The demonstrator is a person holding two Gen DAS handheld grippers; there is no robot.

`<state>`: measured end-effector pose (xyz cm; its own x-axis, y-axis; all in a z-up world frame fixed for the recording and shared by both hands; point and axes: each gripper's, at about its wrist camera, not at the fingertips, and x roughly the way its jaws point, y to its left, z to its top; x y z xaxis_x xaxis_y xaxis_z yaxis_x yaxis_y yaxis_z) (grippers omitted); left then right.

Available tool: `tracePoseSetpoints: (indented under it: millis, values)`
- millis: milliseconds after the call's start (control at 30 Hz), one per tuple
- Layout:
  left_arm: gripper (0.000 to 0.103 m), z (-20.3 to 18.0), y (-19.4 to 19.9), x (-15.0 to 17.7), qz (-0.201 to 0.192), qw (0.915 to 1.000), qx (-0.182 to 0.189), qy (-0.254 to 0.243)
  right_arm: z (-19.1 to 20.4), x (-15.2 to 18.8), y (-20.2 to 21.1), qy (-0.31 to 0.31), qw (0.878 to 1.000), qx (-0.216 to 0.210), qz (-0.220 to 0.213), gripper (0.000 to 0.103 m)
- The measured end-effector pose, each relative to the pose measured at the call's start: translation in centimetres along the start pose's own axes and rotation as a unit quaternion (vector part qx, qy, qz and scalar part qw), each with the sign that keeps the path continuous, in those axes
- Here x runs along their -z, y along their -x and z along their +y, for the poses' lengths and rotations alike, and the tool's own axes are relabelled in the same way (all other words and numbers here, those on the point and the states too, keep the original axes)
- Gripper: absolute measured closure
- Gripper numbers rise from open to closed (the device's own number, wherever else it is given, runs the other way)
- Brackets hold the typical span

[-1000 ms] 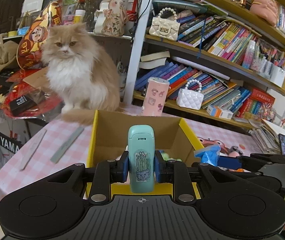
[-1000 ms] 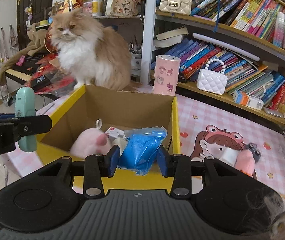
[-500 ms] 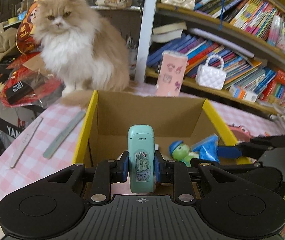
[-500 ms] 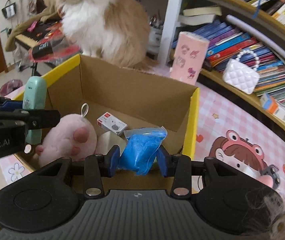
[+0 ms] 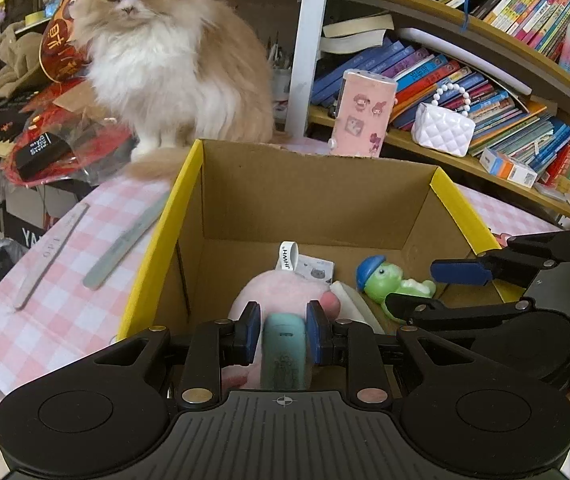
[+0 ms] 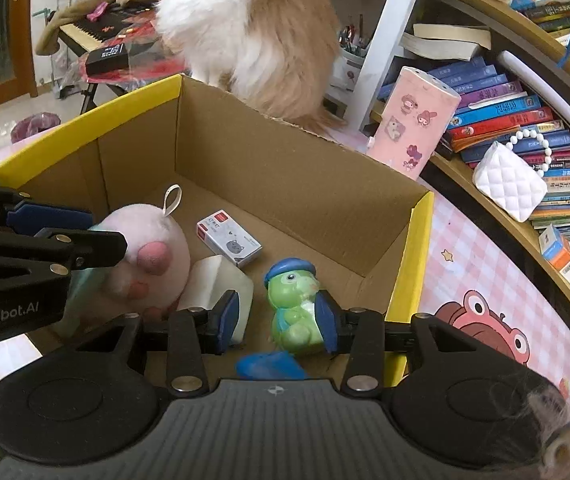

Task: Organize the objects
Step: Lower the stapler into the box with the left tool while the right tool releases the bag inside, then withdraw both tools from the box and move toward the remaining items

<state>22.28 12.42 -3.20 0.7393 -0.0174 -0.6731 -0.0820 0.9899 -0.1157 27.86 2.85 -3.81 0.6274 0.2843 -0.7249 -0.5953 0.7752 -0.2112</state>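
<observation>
Mint case [image 5: 283,354] — sitting upright between blue pads, over the pink plush [image 6: 153,256] in the yellow-rimmed box [image 6: 413,264]. Blue bag [image 6: 269,365] lying low by the near wall — beside it, a green toy [image 6: 295,306], a small carton [image 6: 229,238], a white block [image 6: 221,284].

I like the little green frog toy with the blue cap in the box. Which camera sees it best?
The right wrist view: the green frog toy with the blue cap sits close and whole, facing the camera inside the yellow-edged cardboard box. The left wrist view shows it smaller, from the side, partly behind the black right gripper.
</observation>
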Motion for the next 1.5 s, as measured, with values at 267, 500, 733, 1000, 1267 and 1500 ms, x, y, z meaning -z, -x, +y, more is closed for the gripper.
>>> tracePoseSetpoints:
  millis: [267, 500, 733, 1000, 1267, 1500]
  values:
    - [0.05, -0.3, 2.7, -0.7, -0.055, 0.9985, 0.0, -0.001, -0.5, 0.0, 1.8, -0.041, 0.999, 0.003, -0.025, 0.05]
    - [0.029, 0.4, 6.6, -0.8, -0.1, 0.9948, 0.001, 0.019, -0.7, 0.6, 6.3, -0.102, 0.991, 0.024, -0.078, 0.041]
    - [0.022, 1.6, 9.7, 1.2, -0.109, 0.9934, 0.002, 0.037, 0.7, 2.6, 10.4, -0.149, 0.982, 0.049, -0.105, 0.036]
    - [0.021, 3.2, 12.3, 4.9, -0.087, 0.9955, -0.01, 0.037, 3.9, 5.9, 13.0, -0.168, 0.98, 0.055, -0.094, 0.035]
    - [0.021, 3.6, 14.4, 8.8, -0.058, 0.9976, -0.019, 0.032, 7.4, 9.1, 14.7, -0.164, 0.983, 0.046, -0.073, 0.035]
    - [0.011, 3.1, 16.0, 11.3, -0.054, 0.9978, -0.037, 0.013, 9.1, 11.9, 16.2, -0.174, 0.982, 0.049, -0.059, 0.032]
